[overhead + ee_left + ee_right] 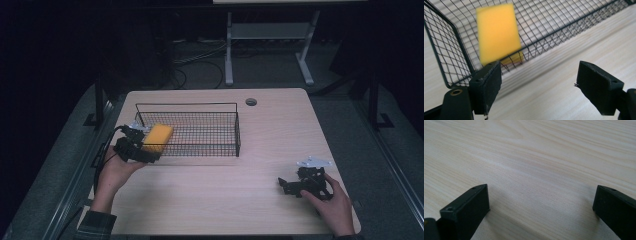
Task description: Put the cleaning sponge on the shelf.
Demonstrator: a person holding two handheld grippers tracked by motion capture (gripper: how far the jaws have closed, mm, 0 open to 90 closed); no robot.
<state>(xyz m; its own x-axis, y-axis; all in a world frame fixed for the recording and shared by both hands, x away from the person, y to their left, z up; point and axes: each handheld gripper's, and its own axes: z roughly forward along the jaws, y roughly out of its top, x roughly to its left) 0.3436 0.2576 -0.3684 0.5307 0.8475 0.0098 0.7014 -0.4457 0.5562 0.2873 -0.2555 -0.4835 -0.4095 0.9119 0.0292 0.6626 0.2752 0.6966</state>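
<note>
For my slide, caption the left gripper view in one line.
Open left gripper faces a yellow sponge inside the black wire basket on the wooden table.

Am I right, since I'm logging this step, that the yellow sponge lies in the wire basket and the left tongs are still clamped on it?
Not quite. The sponge does lie in the wire basket, but the left tongs are open, with nothing between the jaws, as the left gripper view shows.

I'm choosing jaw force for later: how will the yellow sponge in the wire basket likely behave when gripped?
The yellow sponge looks like a plain foam block, so it is probably light and would squash between jaws. Its flat faces suggest it won't roll. Lying in the wire basket, it might snag on the mesh if pushed.
</note>
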